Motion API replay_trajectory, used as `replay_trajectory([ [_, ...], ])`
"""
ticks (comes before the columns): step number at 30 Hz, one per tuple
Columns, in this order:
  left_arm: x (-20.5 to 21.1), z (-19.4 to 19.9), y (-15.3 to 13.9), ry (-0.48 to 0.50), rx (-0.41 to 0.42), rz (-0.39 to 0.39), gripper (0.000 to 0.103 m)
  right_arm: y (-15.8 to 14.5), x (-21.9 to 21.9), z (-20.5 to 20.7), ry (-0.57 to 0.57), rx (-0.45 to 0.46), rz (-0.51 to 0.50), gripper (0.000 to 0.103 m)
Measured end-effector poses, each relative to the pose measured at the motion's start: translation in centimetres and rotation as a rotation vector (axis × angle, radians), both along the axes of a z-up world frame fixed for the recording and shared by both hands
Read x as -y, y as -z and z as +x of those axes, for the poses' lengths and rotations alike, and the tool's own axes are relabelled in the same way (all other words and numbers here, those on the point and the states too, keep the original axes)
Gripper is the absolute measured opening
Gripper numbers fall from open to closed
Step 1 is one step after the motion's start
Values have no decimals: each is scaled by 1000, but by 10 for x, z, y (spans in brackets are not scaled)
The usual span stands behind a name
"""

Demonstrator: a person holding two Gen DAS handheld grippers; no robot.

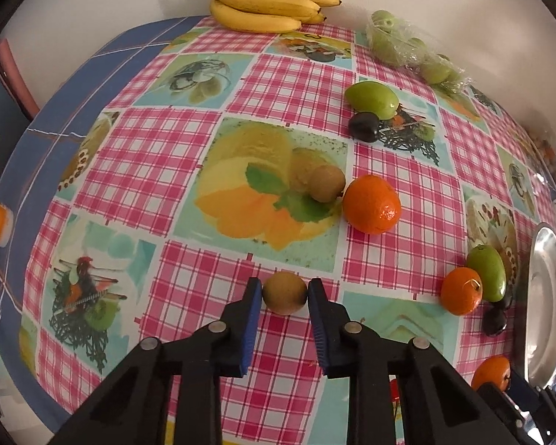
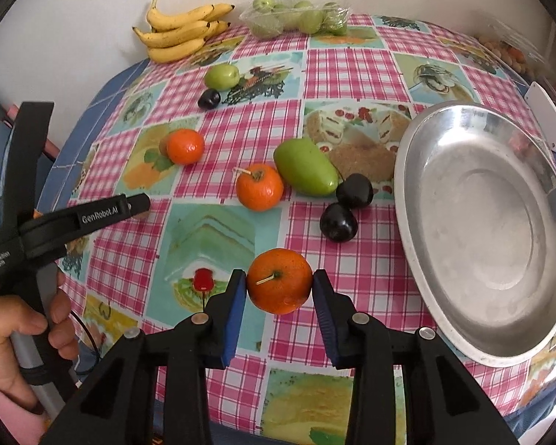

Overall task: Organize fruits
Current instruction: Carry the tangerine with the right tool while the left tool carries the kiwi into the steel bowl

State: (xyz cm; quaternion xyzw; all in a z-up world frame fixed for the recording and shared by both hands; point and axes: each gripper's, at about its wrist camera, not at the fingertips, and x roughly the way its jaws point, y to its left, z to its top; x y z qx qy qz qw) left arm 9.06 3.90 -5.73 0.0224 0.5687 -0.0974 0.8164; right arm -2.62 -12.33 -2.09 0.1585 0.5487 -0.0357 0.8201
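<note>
My right gripper (image 2: 280, 287) clamps tangerine (image 2: 280, 286) — steel dish (image 2: 426, 155) just right, ahead. Left gripper (image 1: 284, 293) clamps kiwi (image 1: 284, 293) — dish farther right.

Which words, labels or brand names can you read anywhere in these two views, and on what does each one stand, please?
"GenRobot.AI": white print on a finger of the left gripper, seen in the right wrist view.
Three small white lines on the black body of that gripper, near the hand: too small and tilted to read surely.
The tablecloth carries pictures only, no readable words.
</note>
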Motion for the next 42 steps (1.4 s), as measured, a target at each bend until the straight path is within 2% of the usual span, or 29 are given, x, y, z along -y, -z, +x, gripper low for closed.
replay_trajectory([
  [6,2,-1,-9,-5,33,3,27,-6,4,3,18,25,0,38],
  [10,7,-1,-10,-12,19,16,27,-8,5,7,31,31,-23,38],
  [14,12,-1,-14,-37,-9,-6,27,-12,13,12,52,42,-13,38],
  [19,32,-1,-28,-22,-9,-36,27,-17,29,15,99,47,-33,38],
  [25,78,-7,-51,58,11,-97,27,-17,62,11,197,21,-70,38],
  [30,128,-27,-61,165,22,-135,27,-12,95,-1,301,-16,-104,38],
  [38,182,-62,-62,307,31,-135,27,-2,146,-32,451,-64,-63,38],
  [42,203,-79,-53,349,-1,-153,27,4,168,-49,514,-100,-68,38],
])
